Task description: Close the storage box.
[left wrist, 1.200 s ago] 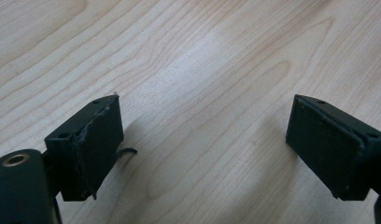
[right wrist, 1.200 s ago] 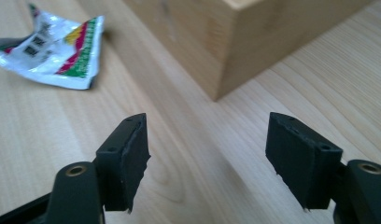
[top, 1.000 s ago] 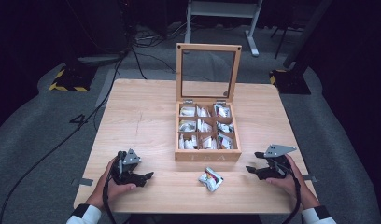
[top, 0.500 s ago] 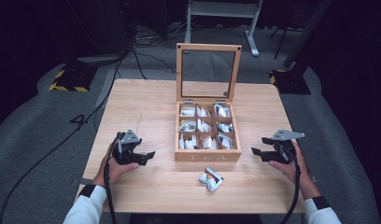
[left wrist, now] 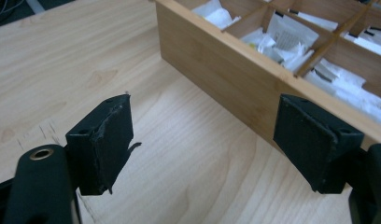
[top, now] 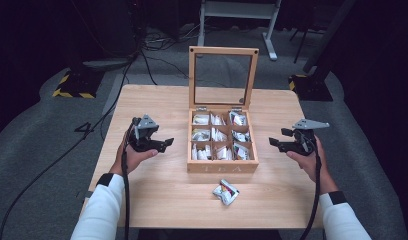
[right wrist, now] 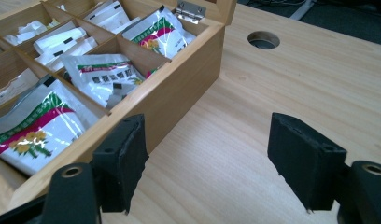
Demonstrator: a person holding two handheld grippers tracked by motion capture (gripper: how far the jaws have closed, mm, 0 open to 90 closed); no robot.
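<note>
A wooden tea box (top: 222, 167) stands mid-table with its glass lid (top: 223, 50) upright; its compartments hold several tea packets (right wrist: 104, 74). One loose packet (top: 225, 192) lies on the table in front of the box. My left gripper (top: 167, 144) hovers left of the box, open, with bare wood between its jaws (left wrist: 202, 149); the box wall (left wrist: 226, 65) runs just past its tips. My right gripper (top: 273, 142) hovers right of the box, open and empty (right wrist: 207, 158), and its jaws have just been opening. The box side (right wrist: 179, 98) lies beside its left jaw.
The wooden table (top: 157, 100) has bare room to the left, right and behind the box. A round cable hole (right wrist: 263, 39) sits in the tabletop near the lid hinge. Cables and stand feet lie on the dark floor beyond the table.
Both hands have risen and moved away from the front edge, coming level with the box's sides. The loose packet and the box have stayed put.
</note>
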